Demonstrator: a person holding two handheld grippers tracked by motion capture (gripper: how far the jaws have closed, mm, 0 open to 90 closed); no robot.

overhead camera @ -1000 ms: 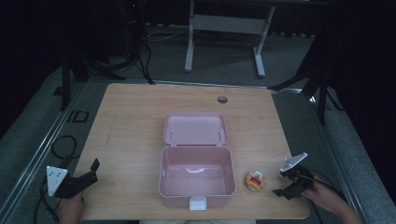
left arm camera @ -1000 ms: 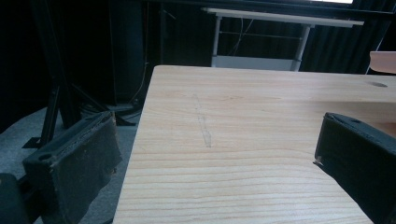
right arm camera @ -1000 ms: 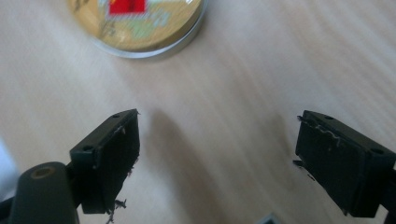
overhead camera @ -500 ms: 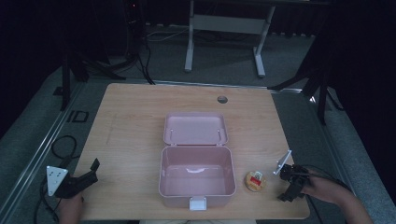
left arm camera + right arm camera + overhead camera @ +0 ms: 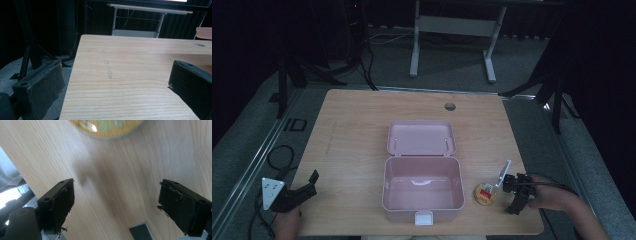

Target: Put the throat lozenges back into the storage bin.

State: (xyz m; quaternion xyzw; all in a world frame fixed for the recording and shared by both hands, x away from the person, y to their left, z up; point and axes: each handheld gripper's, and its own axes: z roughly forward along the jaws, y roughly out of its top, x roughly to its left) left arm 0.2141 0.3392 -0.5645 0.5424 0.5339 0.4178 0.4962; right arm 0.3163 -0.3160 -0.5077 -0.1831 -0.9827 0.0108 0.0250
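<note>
High view: open pink box (image 5: 422, 192) mid-table, round tin (image 5: 486, 193) just right.

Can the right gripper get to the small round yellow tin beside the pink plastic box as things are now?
Probably yes. The right gripper is open and next to the small round yellow tin, with only bare wooden table between them. The open pink plastic box lies on the tin's far side, out of the way.
</note>
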